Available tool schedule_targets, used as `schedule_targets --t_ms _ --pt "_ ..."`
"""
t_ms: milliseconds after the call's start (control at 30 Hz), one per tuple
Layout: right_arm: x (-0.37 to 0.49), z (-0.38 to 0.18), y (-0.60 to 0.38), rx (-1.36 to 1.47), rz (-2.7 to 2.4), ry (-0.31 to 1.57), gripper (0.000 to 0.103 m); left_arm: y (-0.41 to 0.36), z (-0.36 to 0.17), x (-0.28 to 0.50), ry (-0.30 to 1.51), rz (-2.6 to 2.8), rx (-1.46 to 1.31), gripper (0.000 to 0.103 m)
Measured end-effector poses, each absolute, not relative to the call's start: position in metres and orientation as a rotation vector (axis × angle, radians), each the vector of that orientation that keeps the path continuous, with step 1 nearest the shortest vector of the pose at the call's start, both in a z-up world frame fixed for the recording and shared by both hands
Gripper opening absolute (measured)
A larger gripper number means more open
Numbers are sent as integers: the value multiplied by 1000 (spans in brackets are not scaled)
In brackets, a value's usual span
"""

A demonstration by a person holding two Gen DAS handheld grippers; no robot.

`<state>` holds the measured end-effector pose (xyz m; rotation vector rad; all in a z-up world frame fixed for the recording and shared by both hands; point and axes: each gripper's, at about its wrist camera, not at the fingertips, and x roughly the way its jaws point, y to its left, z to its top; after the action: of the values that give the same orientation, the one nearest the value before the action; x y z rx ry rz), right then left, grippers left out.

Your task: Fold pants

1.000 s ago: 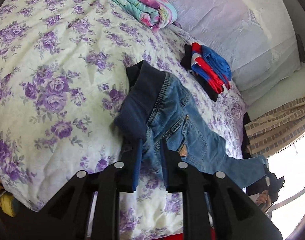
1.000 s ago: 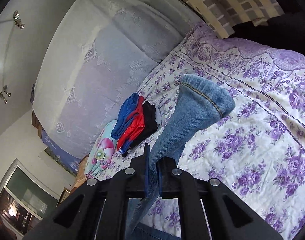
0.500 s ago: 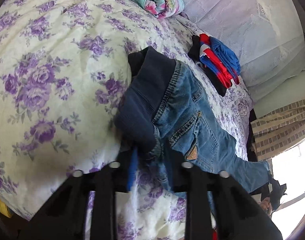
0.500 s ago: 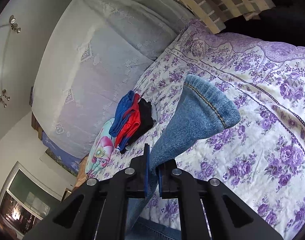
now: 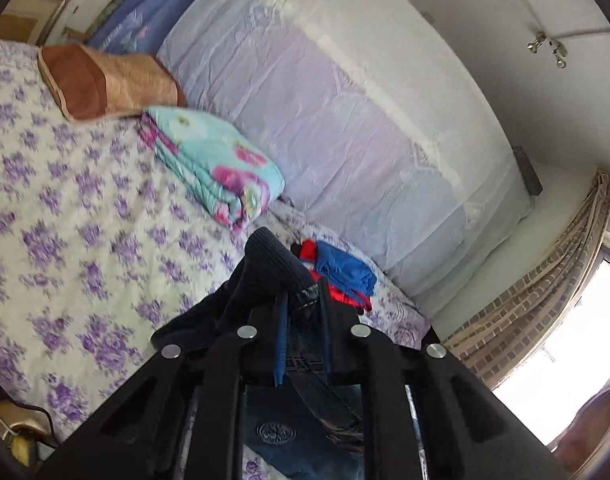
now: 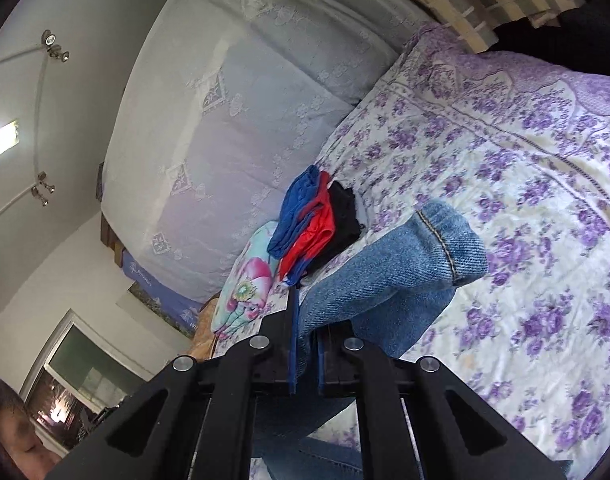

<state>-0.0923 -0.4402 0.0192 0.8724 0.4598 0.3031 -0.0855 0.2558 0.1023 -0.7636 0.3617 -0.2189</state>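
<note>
1. Denim jeans [image 6: 389,276] pinched at both ends and lifted off the floral bed [image 5: 65,240].
2. Left gripper [image 5: 303,312]: fingers [image 5: 280,332] narrow, just been closing, clamped on the dark ribbed waistband [image 5: 269,264], which bunches up above the tips; blue denim hanging below between the arms.
3. Right gripper [image 6: 305,320]: fingers [image 6: 292,336] nearly together, gripping a pale denim leg whose stitched hem [image 6: 445,240] juts out past the tips over the bed.
4. Folded stack of blue, red and black clothes [image 6: 317,220] near the bed's far edge, by the lace-covered headboard [image 5: 345,120].
5. Rolled turquoise floral quilt [image 5: 213,168] beside a brown pillow [image 5: 105,84], further along that edge.
</note>
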Motion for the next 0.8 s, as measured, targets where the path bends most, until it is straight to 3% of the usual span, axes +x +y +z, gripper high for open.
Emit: schedule_targets --t_ms 200,367,633,800 --pt "-52 15 -410 888 415 511 7 254 147 -119 192 -8 -609 12" --pt "-26 3 -416 906 353 539 7 257 106 -37 431 -58 -669 13" --pt "-8 -8 -432 951 266 555 7 263 24 72 605 -19 -762 13" --pt "99 -32 -436 958 198 683 8 252 -2 165 702 19 -749 14"
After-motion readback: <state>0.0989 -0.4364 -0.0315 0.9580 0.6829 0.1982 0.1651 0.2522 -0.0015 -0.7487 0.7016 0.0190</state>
